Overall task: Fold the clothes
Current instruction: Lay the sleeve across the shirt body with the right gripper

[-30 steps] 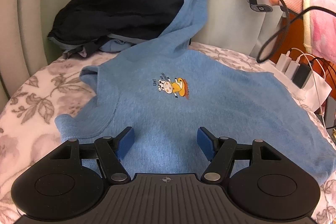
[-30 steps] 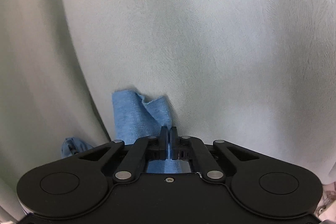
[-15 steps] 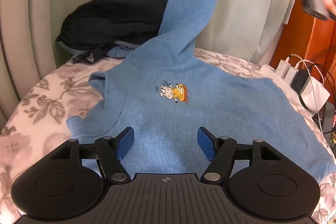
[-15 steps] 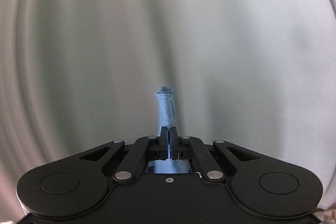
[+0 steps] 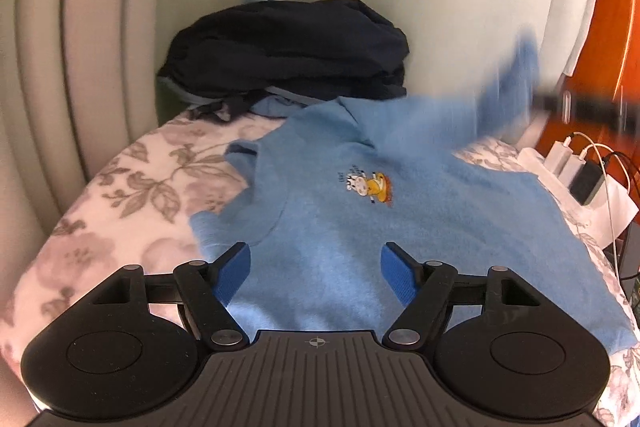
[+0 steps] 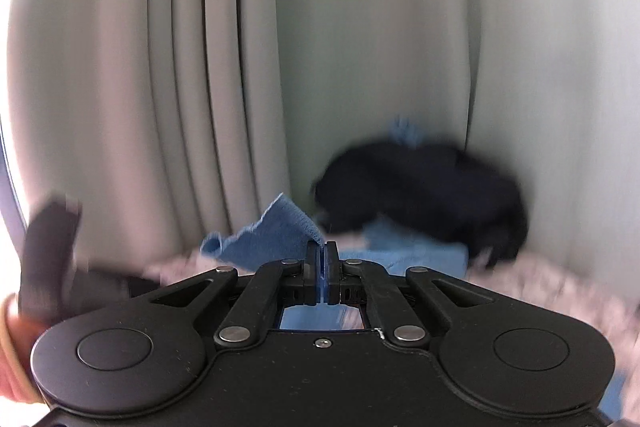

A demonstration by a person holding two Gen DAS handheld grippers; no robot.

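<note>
Blue fleece sweatshirt (image 5: 400, 227) lies flat on the floral bed (image 5: 132, 179); my right claw (image 6: 322, 259) pinches its sleeve cuff (image 6: 272, 231), raised at right. My left claw (image 5: 316, 267), just widened, hovers empty above the hem.

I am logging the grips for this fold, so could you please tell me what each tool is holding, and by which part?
The right tool pinches the blue sweatshirt by its sleeve end. The left tool holds nothing.
</note>
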